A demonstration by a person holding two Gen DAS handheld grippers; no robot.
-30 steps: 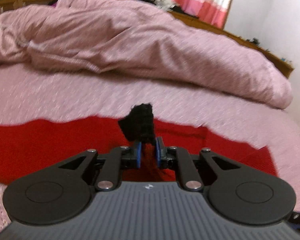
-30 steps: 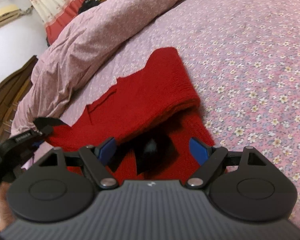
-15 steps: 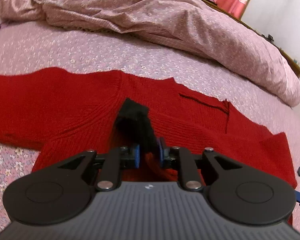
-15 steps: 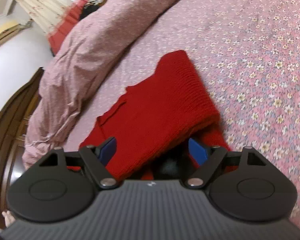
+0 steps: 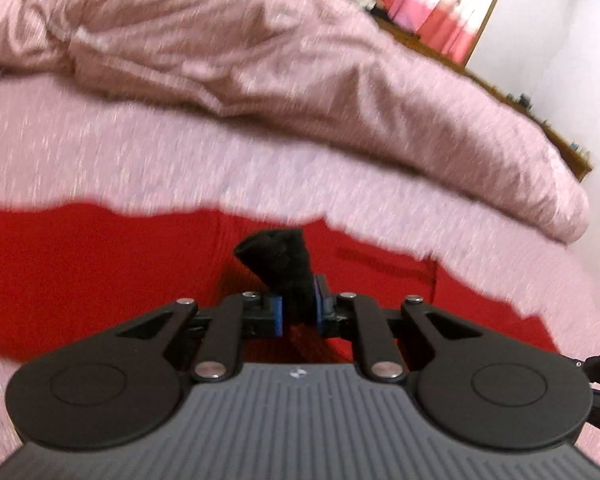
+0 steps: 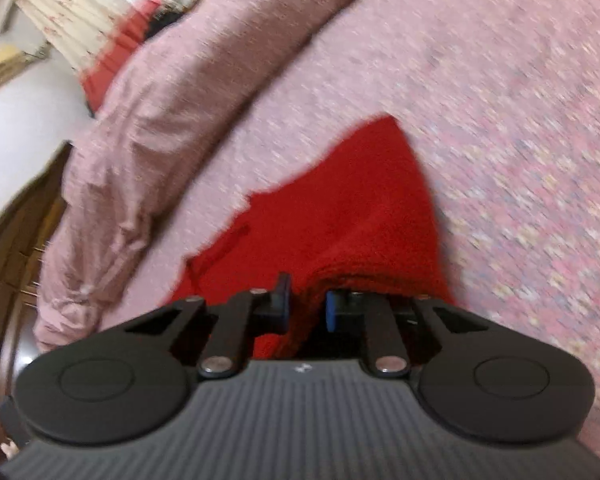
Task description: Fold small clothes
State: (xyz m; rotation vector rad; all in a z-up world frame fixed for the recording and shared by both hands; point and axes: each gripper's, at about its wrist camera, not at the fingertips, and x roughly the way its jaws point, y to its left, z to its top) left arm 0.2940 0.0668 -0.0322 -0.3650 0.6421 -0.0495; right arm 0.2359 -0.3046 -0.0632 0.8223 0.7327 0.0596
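Right hand-held gripper (image 6: 307, 307) just clamped the red sweater's (image 6: 340, 216) folded edge.

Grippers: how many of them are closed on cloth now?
2. The left gripper pinches a black bit of cloth over the red sweater. The right gripper, jaws just closed, pinches a fold at the sweater's near edge.

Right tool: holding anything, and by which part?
Yes. The right tool has just closed on the red knit garment, pinching a bunched fold at its near edge; exactly which part is unclear.
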